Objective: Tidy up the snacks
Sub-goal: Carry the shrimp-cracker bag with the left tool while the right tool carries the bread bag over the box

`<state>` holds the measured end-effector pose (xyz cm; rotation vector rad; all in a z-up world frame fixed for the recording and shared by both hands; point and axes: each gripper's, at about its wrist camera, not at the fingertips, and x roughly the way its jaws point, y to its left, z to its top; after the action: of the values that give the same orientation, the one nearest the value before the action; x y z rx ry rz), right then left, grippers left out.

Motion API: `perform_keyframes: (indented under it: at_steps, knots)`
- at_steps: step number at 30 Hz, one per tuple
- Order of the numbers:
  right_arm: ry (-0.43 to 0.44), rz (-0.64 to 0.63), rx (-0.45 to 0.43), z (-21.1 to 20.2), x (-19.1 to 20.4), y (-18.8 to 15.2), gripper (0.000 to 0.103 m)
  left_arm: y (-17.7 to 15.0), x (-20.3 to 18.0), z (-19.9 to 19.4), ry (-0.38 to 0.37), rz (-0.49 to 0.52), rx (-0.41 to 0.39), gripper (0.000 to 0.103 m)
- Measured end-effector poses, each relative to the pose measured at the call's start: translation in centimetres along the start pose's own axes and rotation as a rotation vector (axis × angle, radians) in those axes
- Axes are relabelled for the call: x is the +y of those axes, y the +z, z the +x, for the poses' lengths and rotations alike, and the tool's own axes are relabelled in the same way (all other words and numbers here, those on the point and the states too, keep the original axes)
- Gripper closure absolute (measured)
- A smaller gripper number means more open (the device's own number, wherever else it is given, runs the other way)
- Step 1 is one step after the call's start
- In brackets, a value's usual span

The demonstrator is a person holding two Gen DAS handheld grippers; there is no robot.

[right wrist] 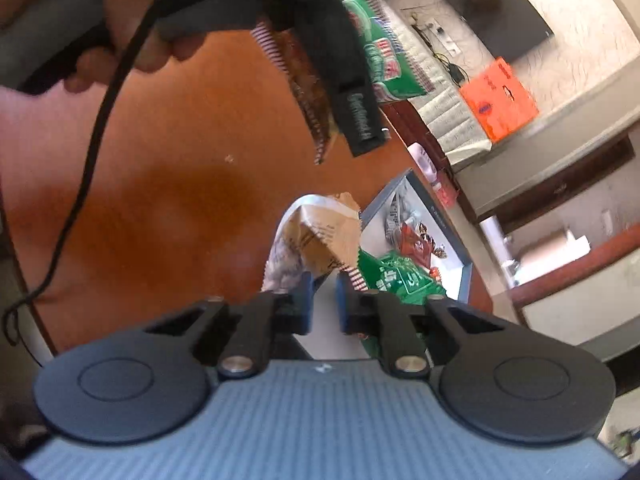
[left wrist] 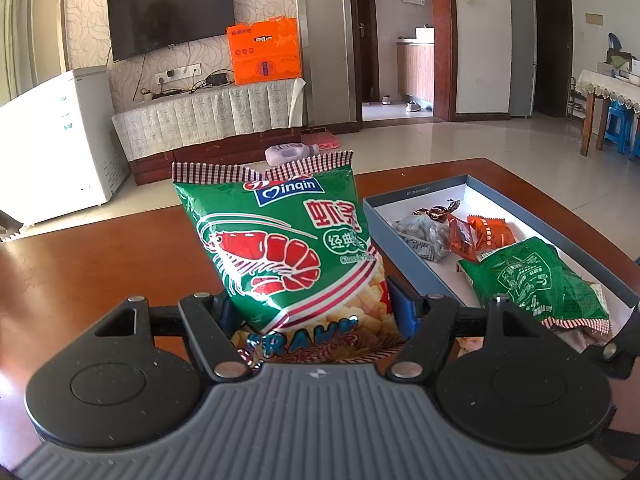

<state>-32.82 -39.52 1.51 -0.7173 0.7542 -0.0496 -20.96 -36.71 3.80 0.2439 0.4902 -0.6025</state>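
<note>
My left gripper (left wrist: 316, 312) is clenched on the green prawn-cracker bag (left wrist: 280, 244), holding it upright above the table (left wrist: 100, 264) — just left of the blue box (left wrist: 400, 240) of snacks. My right gripper (right wrist: 323, 300) sits nearly closed at a tan packet (right wrist: 320, 236) — grip unclear.

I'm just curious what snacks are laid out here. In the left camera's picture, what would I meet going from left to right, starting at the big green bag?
Prawn cracker bag held in the left gripper → blue-grey box wall → clear grey packet → orange packets → second green bag.
</note>
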Motion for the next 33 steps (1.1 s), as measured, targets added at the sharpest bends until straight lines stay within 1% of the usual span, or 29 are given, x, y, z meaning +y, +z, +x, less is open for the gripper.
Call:
perform_keyframes:
  at_steps: [6, 7, 8, 9, 10, 11, 12, 14, 15, 16, 17, 18, 19, 20, 21, 23, 25, 28, 33]
  knots:
    - [0.102, 0.197, 0.004, 1.1, -2.2, 0.1, 0.089, -0.3, 0.1, 0.2, 0.002, 0.008, 0.015, 0.028]
    - [0.112, 0.226, 0.004, 1.4, -2.3, 0.1, 0.084, -0.4, 0.1, 0.2, 0.005, 0.013, 0.019, 0.028]
    - [0.118, 0.243, 0.006, 1.6, -2.4, 0.1, 0.074, -0.5, 0.1, 0.3, 0.008, 0.018, 0.022, 0.028]
    - [0.104, 0.246, 0.001, 1.7, -2.4, 0.3, 0.066, -0.6, 0.2, 0.4, 0.01, 0.019, 0.026, 0.028]
    - [0.08, 0.247, -0.014, 1.5, -2.1, 0.6, 0.047, -0.7, 0.2, 0.5, 0.009, 0.016, 0.028, 0.028]
    - [0.063, 0.255, -0.043, 1.4, -2.3, 0.8, 0.031, -0.7, 0.3, 0.5, 0.008, 0.012, 0.029, 0.028]
    - [0.058, 0.267, -0.063, 1.2, -2.6, 1.0, 0.028, -0.7, 0.5, 0.5, 0.008, 0.011, 0.028, 0.028]
    - [0.076, 0.297, -0.087, 1.1, -2.6, 1.0, 0.028, -0.7, 0.6, 0.6, 0.006, 0.012, 0.026, 0.028]
    - [0.082, 0.301, -0.087, 1.4, -2.6, 1.2, 0.029, -0.8, 0.6, 0.6, 0.006, 0.013, 0.026, 0.028]
    - [0.082, 0.3, -0.076, 1.9, -2.6, 1.2, 0.032, -0.8, 0.8, 0.6, 0.006, 0.011, 0.027, 0.028]
    - [0.09, 0.3, -0.07, 2.4, -2.6, 1.4, 0.04, -0.9, 0.8, 0.7, 0.006, 0.01, 0.028, 0.028]
    - [0.103, 0.303, -0.068, 2.7, -2.6, 1.7, 0.045, -0.9, 0.8, 0.7, 0.004, 0.008, 0.03, 0.028]
    - [0.107, 0.302, -0.064, 2.9, -2.4, 1.8, 0.052, -0.9, 0.8, 0.8, 0.005, 0.007, 0.031, 0.028]
    - [0.103, 0.291, -0.045, 3.3, -2.2, 2.1, 0.063, -0.9, 0.7, 0.9, 0.005, 0.008, 0.031, 0.028]
    - [0.092, 0.285, -0.034, 3.9, -2.3, 2.2, 0.062, -0.9, 0.8, 0.9, 0.005, 0.009, 0.032, 0.028]
    - [0.099, 0.319, -0.022, 4.2, -2.8, 2.3, 0.063, -0.9, 0.7, 0.9, 0.004, 0.01, 0.032, 0.028]
    - [0.109, 0.352, -0.028, 4.0, -3.2, 2.2, 0.064, -0.9, 0.7, 0.9, 0.005, 0.011, 0.029, 0.028]
    - [0.137, 0.444, -0.094, 2.8, -4.2, 2.1, 0.065, -1.0, 0.7, 0.9, 0.01, 0.012, 0.033, 0.028]
    - [0.158, 0.63, -0.173, 1.1, -6.7, 1.0, 0.065, -1.1, 1.0, 0.7, 0.025, 0.013, 0.025, 0.028]
